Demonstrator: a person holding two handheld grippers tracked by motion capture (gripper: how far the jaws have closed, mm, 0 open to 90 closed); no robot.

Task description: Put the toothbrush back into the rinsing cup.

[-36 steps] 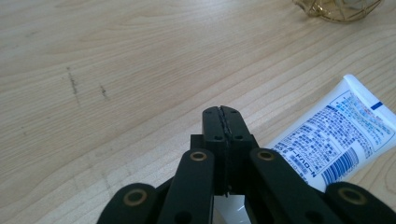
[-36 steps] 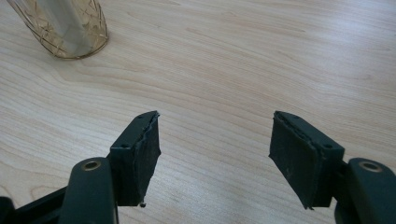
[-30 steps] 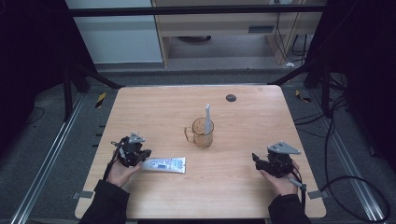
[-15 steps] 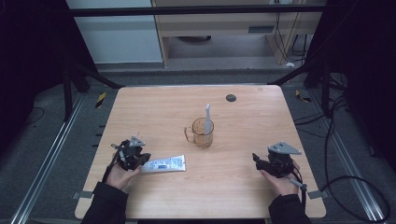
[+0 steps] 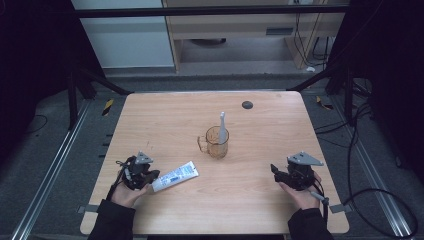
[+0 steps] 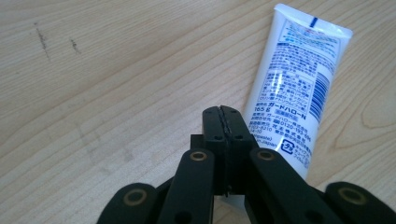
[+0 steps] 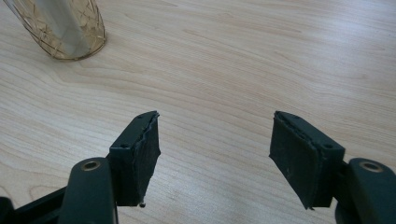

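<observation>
Toothpaste tube flat on table, just beside closed left fingers.

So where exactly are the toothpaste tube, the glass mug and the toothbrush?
toothpaste tube (image 5: 175, 177): high view, middle of its white printed body.
glass mug (image 5: 218, 145): high view, amber side wall below the rim.
toothbrush (image 5: 222, 122): high view, upper white part standing up out of the mug.
</observation>
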